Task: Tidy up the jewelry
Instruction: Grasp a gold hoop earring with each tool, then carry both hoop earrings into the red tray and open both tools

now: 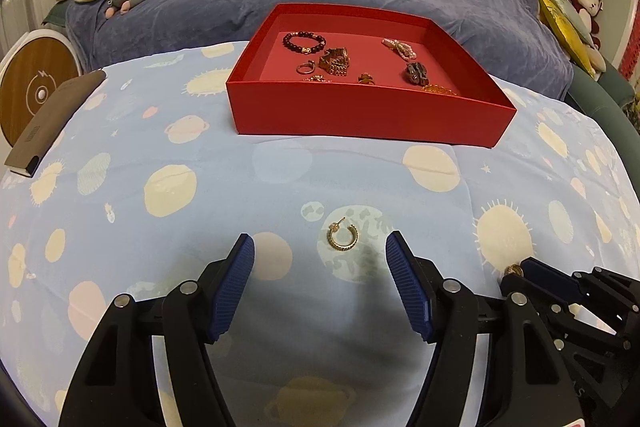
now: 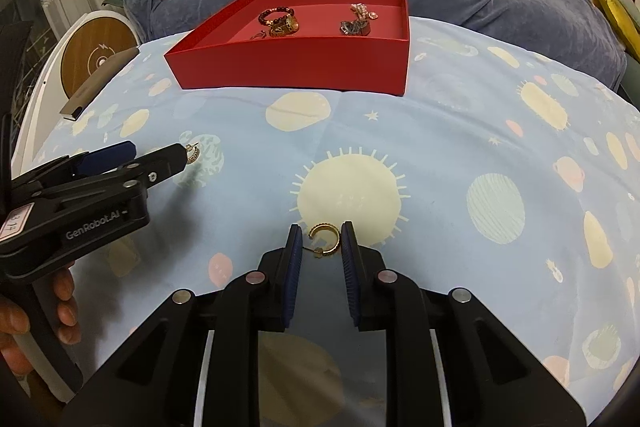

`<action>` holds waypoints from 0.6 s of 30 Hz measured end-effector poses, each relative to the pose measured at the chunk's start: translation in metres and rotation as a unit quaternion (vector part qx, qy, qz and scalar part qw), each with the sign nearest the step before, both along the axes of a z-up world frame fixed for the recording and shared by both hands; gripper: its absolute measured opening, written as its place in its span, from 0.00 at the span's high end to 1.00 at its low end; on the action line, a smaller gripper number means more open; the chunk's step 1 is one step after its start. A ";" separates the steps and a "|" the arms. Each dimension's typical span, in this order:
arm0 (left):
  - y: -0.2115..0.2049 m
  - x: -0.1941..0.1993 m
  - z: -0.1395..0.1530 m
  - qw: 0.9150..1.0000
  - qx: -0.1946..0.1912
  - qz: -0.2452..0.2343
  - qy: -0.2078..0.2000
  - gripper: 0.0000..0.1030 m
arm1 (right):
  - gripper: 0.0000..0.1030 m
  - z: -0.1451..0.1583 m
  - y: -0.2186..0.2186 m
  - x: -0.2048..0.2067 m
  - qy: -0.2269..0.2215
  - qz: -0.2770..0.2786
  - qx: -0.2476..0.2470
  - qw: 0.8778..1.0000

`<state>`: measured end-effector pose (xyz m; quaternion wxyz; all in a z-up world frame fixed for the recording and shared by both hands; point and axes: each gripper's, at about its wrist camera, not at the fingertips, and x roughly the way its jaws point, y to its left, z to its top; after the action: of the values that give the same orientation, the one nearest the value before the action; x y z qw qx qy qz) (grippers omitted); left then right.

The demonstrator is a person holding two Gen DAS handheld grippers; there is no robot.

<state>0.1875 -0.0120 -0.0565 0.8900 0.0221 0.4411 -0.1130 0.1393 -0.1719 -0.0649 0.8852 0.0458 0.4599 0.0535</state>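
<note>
Left gripper (image 1: 320, 255) jaws wide apart, low over the planet-print sheet (image 1: 200, 155); a gold hoop earring (image 1: 342, 235) lies flat on the sheet between and just ahead of the tips, touching neither pad. From the right wrist cam that same hoop is half hidden behind the left gripper's tip, only post and part of the curve showing. Right gripper (image 2: 320, 239) jaws narrowed around a second gold hoop (image 2: 325, 239): the right pad looks to touch the hoop's outer curve, the post end sits at the left pad, but can't tell if it's truly pinched or lifted off the sheet. In the left cam the right gripper is cut off at the lower right edge, w/ just a glint of gold at its tip. Red box (image 1: 372, 115) sits further back on the sheet, lid off, well apart from both hoops. Inside: dark bead bracelet (image 1: 304, 42), gold-tone watch (image 1: 334, 62), a thin ring (image 1: 306, 68), pink bead strand (image 1: 400, 47), plus several small pcs too tiny to make out; near wall hides the front ones, esp. from the right cam. Grey flat case (image 1: 52, 119) lies at the sheet's left edge, partly cut off. Person's fingers (image 2: 64, 291) on the left gripper's handle show at the frame edge.
</note>
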 end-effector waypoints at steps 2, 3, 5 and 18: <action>-0.002 0.003 -0.002 1.000 -0.001 0.000 0.001 0.43 | 0.81 0.001 -0.001 -0.001 0.001 0.001 0.003 1.000; -0.003 0.004 -0.004 1.000 0.001 0.001 0.002 0.46 | 0.81 0.001 -0.001 -0.002 0.001 0.002 0.004 1.000; -0.007 0.006 -0.008 1.000 0.005 0.000 0.006 0.51 | 0.81 0.001 -0.002 -0.003 0.002 0.002 0.006 1.000; -0.016 0.006 -0.014 0.999 0.034 0.001 -0.007 0.84 | 0.81 0.004 -0.008 -0.004 0.004 -0.007 0.009 1.000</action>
<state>0.1937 -0.0282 -0.0703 0.8919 0.0526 0.4387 -0.0966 0.1352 -0.1803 -0.0613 0.8834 0.0570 0.4623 0.0517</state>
